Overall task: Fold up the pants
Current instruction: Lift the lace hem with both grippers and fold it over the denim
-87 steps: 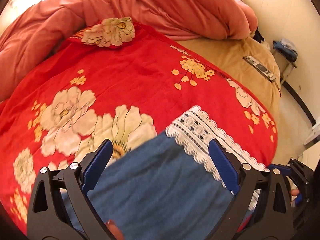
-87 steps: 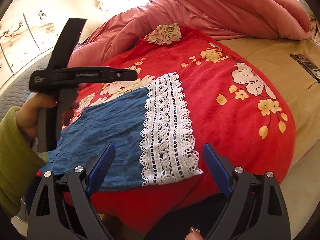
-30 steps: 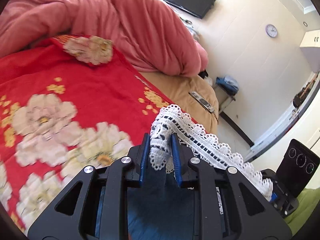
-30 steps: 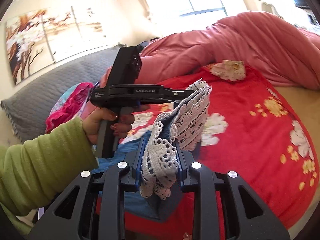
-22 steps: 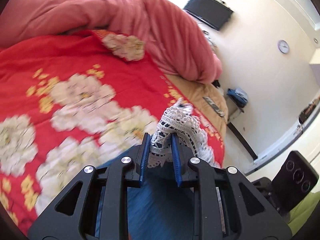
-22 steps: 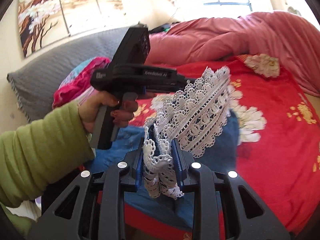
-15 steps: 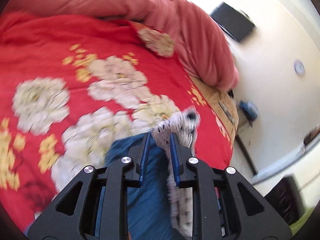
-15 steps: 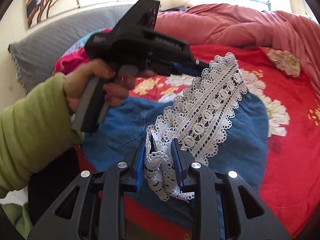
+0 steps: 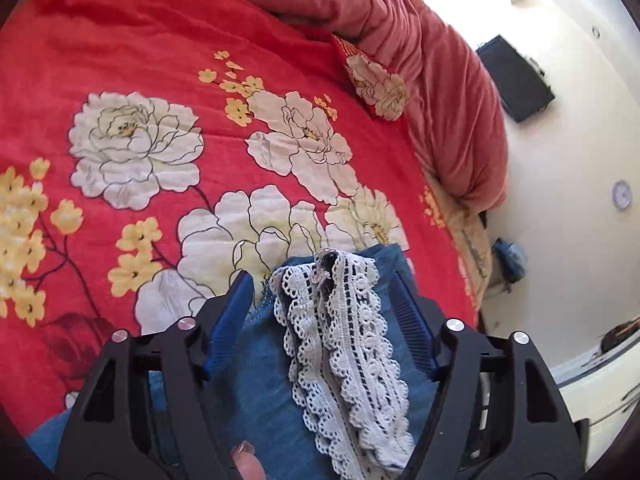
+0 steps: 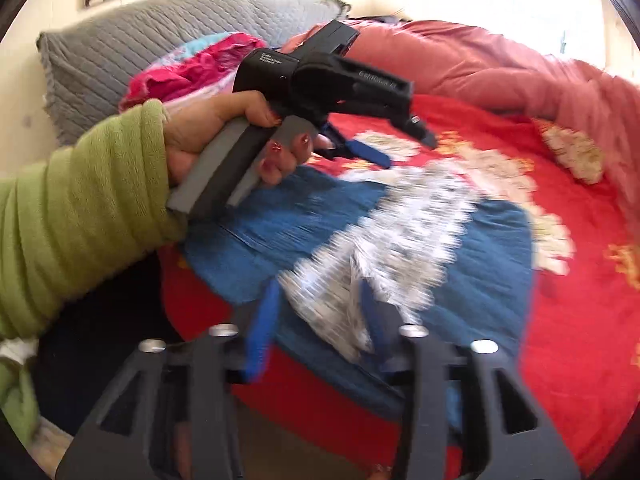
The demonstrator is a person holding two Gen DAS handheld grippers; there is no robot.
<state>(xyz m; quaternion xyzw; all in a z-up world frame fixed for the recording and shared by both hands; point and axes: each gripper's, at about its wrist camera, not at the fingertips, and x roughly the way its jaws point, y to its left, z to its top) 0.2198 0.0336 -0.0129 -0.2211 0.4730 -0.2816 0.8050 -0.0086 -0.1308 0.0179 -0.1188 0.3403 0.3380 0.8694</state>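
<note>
We let both opening grippers, left gripper [image 9: 322, 312] and right gripper [image 10: 316, 316], release the lace hem [image 9: 344, 344] squarely atop the blue pants [image 10: 460, 248], lower centre on the red floral blanket [image 9: 160, 80].

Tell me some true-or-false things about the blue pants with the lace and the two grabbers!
1. The pants are blue with white lace. True.
2. The pants lie on a plain green blanket. False: the blanket is red with big flowers.
3. The left gripper is squeezing the lace tight. False: its jaws are opening, and the lace lies loose between them.
4. The hand has a green sleeve. True.
5. The right gripper is opening too. True.
</note>
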